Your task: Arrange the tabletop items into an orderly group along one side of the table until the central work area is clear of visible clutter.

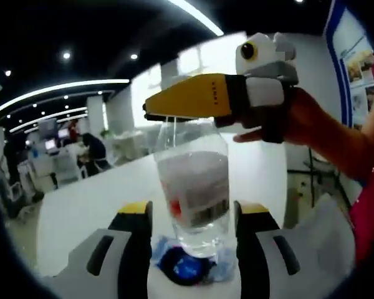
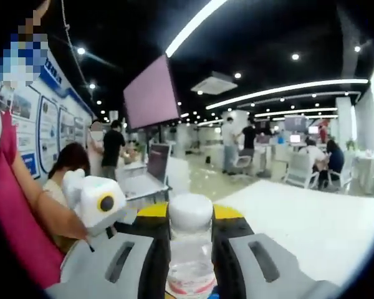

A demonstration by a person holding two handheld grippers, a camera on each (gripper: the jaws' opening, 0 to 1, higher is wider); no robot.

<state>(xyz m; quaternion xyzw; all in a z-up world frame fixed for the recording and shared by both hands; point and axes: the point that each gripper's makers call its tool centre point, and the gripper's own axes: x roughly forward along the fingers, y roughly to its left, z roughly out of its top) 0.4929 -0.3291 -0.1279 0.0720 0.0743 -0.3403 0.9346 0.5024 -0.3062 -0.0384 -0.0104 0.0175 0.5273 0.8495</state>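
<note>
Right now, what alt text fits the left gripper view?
A clear plastic bottle stands between the left gripper jaws on a white table, while the right gripper reaches over its top from the right.

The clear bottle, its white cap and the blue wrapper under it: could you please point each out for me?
clear bottle (image 1: 193, 196), left gripper view, on its labelled middle.
white cap (image 2: 190, 212), right gripper view, on the cap's front face.
blue wrapper (image 1: 186, 266), left gripper view, on its dark blue centre below the bottle.
</note>
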